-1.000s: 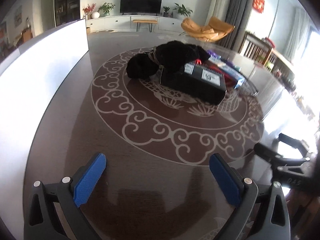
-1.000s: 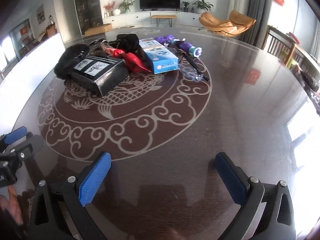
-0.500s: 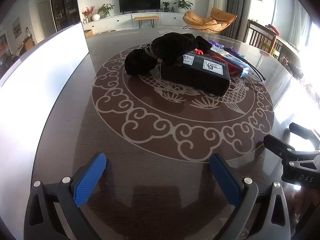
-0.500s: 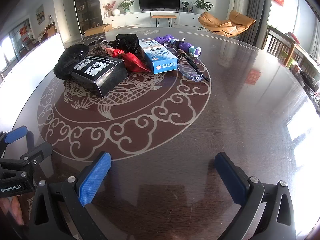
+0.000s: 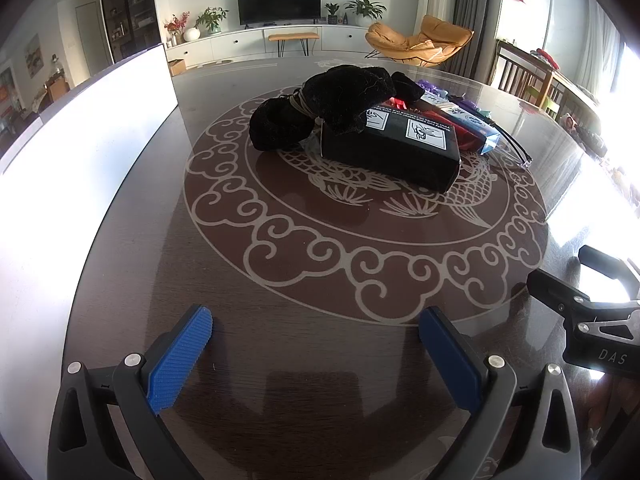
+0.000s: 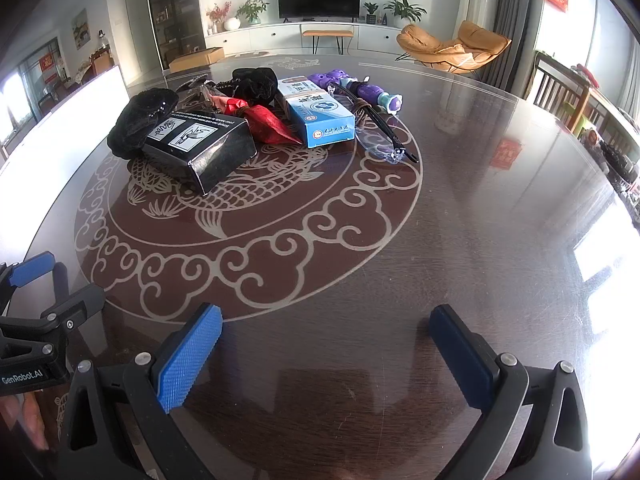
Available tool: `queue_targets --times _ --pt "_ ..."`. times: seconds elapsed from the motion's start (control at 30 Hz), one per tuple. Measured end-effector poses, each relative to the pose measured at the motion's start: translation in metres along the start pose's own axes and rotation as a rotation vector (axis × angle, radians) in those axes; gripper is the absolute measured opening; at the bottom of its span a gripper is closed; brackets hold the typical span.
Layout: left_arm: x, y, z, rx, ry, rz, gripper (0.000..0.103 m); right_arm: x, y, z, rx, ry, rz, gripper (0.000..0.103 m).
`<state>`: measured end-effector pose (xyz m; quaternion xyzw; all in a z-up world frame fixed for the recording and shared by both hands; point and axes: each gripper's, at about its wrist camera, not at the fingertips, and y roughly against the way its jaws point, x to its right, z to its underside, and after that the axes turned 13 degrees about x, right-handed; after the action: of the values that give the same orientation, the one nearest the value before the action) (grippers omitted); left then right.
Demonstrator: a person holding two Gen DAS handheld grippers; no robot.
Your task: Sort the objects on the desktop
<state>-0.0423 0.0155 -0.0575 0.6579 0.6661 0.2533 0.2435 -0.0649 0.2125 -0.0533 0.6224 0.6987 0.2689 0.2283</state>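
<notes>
Nearest the lenses, we log both tools low over the dark round table (image 6: 480,208): left gripper (image 5: 316,340) with blue pads spread wide, nothing between them; right gripper (image 6: 326,336) likewise agape and empty. We see each gripper at the edge of the other's view. Ahead of the jaws, past the scroll border of the carp inlay, we list the cluster:

- black box (image 6: 200,142), nearest item, left of the right jaws' centre line.
- black fuzzy bundle (image 5: 320,108), draped on that box's far corner.
- red cloth (image 6: 266,122), just beyond the box.
- blue-and-white carton (image 6: 320,114), touching the red cloth.
- clear glasses (image 6: 382,140), right of the carton.
- purple toy (image 6: 362,88), farthest.
</notes>
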Motion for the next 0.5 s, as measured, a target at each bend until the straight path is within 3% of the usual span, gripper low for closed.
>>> queue_targets --times 0.5 --pt "0.0002 0.0009 0.0 0.001 0.003 0.002 0.103 0.0003 0.0 -0.0001 0.0 0.001 -0.001 0.103"
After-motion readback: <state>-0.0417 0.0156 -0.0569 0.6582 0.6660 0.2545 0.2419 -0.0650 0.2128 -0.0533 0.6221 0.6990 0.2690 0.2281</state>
